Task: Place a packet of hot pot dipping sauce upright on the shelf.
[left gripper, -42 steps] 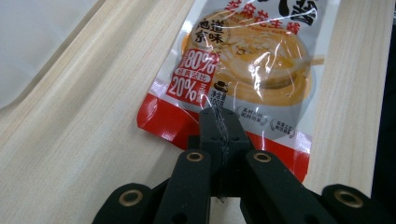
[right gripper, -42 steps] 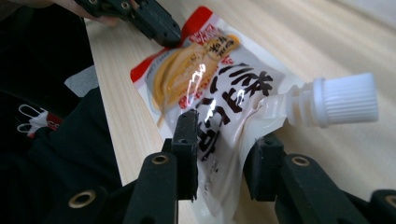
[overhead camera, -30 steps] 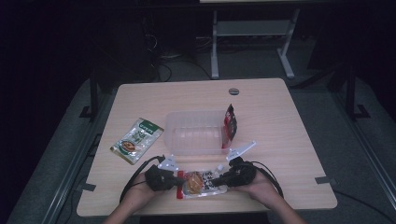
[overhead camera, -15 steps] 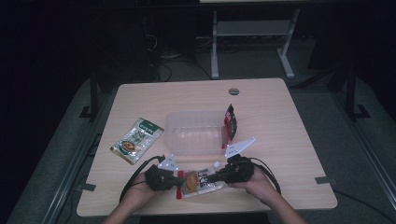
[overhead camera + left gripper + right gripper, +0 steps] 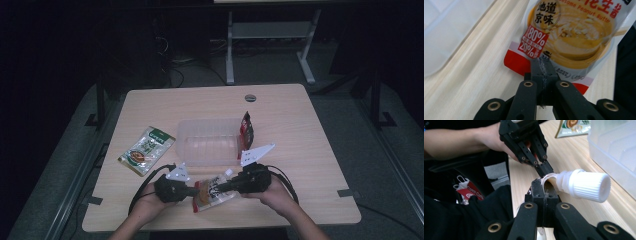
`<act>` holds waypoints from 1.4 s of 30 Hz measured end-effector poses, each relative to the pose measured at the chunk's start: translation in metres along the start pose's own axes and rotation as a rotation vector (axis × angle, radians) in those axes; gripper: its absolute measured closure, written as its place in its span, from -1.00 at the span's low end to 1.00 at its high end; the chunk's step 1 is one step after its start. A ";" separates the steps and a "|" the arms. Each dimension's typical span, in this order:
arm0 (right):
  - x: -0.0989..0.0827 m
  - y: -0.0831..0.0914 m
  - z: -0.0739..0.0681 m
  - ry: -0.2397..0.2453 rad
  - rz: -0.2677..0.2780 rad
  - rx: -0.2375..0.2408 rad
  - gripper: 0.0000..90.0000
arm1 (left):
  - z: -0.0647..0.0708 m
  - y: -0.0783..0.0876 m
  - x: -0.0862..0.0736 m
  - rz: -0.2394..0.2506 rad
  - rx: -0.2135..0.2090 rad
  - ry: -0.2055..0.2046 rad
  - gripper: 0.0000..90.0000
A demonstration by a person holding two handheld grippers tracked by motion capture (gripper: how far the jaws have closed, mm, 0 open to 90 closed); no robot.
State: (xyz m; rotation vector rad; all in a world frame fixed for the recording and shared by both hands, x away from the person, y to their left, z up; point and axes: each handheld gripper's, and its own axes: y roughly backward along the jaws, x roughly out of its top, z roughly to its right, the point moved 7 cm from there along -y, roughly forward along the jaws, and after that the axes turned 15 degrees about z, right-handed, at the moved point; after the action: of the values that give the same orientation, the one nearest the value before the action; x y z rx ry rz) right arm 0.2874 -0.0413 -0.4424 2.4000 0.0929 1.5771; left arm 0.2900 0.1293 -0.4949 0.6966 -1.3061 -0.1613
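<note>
While both claws are clamped shut on the sauce pouch [image 5: 212,189] at lower centre, left claw [image 5: 541,68] pinches its bottom edge, right claw [image 5: 545,191] beside the white cap [image 5: 586,185]; pouch body's mostly hidden there.

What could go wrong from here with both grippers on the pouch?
1. The left gripper pinches only the pouch's bottom edge, so a tug could slip it free.
2. The right gripper clamps the film right beside the cap; pulling apart might tear the seal there.
3. The pouch sits close to the table's near edge, and could drop off if released.
</note>
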 end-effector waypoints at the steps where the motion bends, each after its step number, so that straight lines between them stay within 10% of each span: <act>1: 0.001 0.000 -0.001 0.006 0.000 0.005 1.00 | 0.001 0.000 0.000 -0.007 -0.005 -0.003 1.00; 9: 0.020 0.000 -0.008 0.039 0.051 0.030 1.00 | 0.005 0.001 0.009 0.044 -0.014 -0.012 0.93; 29: 0.046 0.025 -0.002 0.099 0.093 -0.033 1.00 | 0.000 0.031 -0.010 0.024 -0.021 0.065 -0.09; 42: 0.078 0.040 0.017 0.128 0.133 -0.084 1.00 | -0.006 0.050 -0.021 0.039 0.031 0.080 -0.26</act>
State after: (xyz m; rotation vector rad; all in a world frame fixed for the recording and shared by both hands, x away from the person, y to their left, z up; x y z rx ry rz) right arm 0.3312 -0.0672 -0.3688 2.2816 -0.1088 1.7562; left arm 0.2757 0.1813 -0.4848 0.6971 -1.2467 -0.0812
